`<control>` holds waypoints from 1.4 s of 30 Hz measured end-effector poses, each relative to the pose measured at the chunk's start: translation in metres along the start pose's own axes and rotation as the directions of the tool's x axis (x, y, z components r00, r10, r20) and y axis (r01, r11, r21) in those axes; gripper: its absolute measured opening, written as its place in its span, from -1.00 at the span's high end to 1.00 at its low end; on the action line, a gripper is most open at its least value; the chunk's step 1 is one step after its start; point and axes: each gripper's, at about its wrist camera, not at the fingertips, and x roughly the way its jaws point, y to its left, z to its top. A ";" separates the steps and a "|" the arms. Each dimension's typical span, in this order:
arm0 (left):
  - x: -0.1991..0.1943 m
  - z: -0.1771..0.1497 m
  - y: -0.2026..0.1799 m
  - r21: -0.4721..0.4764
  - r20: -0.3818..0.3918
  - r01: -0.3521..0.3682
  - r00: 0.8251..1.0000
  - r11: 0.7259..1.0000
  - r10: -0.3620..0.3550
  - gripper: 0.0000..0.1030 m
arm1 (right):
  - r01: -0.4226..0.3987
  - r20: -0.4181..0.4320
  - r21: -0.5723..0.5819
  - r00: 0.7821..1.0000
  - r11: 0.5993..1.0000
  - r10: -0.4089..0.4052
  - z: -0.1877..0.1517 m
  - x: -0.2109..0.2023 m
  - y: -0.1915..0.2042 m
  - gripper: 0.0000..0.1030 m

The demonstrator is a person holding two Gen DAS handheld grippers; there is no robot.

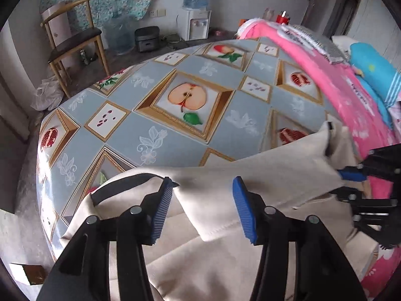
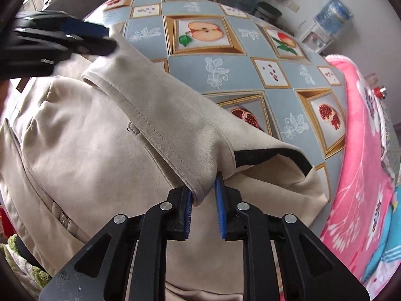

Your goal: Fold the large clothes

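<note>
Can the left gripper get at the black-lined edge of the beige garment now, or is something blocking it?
Probably yes. The left gripper hangs open directly over the beige garment, and the black-lined edge lies exposed beside its left finger. Nothing covers it; the right gripper works on another fold.

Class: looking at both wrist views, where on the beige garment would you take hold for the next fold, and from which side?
Probably the stitched hem of the beige garment, approached from above. It is a raised, doubled edge lying clear of the fruit-print tablecloth, so jaws can straddle it.
</note>
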 end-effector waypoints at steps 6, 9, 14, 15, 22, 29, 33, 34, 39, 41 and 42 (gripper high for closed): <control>0.020 -0.017 0.007 0.023 -0.031 0.000 1.000 1.000 0.001 0.05 | -0.087 0.200 0.006 0.976 0.996 0.084 0.005 -0.066 -0.016 0.28; 0.019 -0.023 0.010 0.042 -0.030 0.000 1.000 0.999 0.001 0.05 | -0.194 0.288 0.051 0.942 0.980 0.172 0.026 -0.077 -0.022 0.28; 0.015 -0.027 0.015 0.044 -0.024 0.005 1.000 0.999 -0.004 0.05 | -0.316 0.267 0.118 0.923 0.941 0.276 0.069 -0.030 -0.008 0.55; 0.013 -0.028 0.016 0.045 -0.016 0.004 1.000 0.999 -0.004 0.05 | -0.334 0.243 0.127 0.923 0.934 0.297 0.075 -0.015 -0.004 0.67; -0.020 -0.029 0.031 0.022 0.119 0.064 0.991 0.998 -0.066 0.09 | -0.256 0.134 0.055 0.960 0.965 0.247 0.069 0.038 0.036 0.76; 0.005 -0.023 -0.006 0.107 0.026 0.037 0.999 0.994 -0.040 0.50 | -0.326 0.143 0.129 0.941 0.936 0.308 0.064 0.020 0.015 0.68; 0.023 -0.029 -0.001 0.063 -0.019 0.054 0.998 0.997 -0.053 0.57 | -0.376 0.205 0.323 0.924 0.868 0.324 0.041 -0.003 -0.034 -0.03; 0.023 -0.029 0.002 0.045 -0.017 0.067 0.998 0.997 -0.066 0.58 | -0.391 0.198 0.382 0.919 0.837 0.340 0.032 -0.004 -0.049 -0.03; 0.016 -0.027 0.014 -0.018 -0.012 0.095 0.995 0.995 -0.095 0.56 | -0.462 0.150 0.592 0.868 0.660 0.473 -0.006 0.021 -0.095 -0.06; 0.016 -0.025 0.020 -0.071 -0.028 0.107 0.994 0.992 -0.110 0.38 | -0.486 0.141 0.645 0.835 0.590 0.533 -0.013 0.038 -0.099 -0.07; 0.016 -0.023 0.025 -0.107 -0.032 0.124 0.991 0.987 -0.128 0.29 | -0.510 0.153 0.661 0.810 0.551 0.566 -0.015 0.045 -0.099 -0.07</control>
